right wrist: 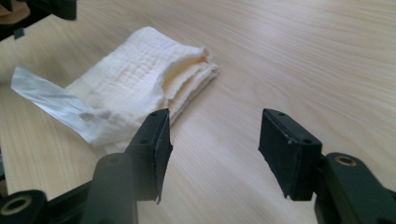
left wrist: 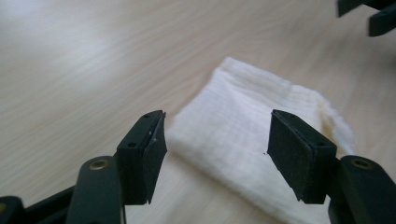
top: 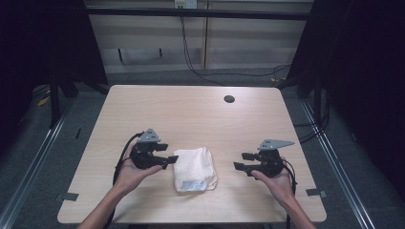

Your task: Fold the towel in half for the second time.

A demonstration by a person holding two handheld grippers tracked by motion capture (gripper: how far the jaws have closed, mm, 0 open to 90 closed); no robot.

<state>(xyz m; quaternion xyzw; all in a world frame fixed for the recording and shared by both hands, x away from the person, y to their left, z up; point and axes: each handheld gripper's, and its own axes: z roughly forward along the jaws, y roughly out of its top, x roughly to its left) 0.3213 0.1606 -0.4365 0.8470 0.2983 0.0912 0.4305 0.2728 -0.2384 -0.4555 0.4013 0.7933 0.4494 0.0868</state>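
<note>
A folded white cloth lies on the wooden table, near the front and between my two hands. My left gripper is open at the cloth's left edge, jaws pointing right. In the left gripper view the cloth lies just beyond the open left gripper. My right gripper is open and empty, off to the cloth's right with a stretch of bare table between. In the right gripper view the cloth sits ahead and to the left of the right gripper, with a shiny white label at its near end.
A round cable hole sits in the table's far part. Black cables run over the floor behind the table. Dark curtains stand on both sides. In the left gripper view, the right gripper's fingers show at the top right corner.
</note>
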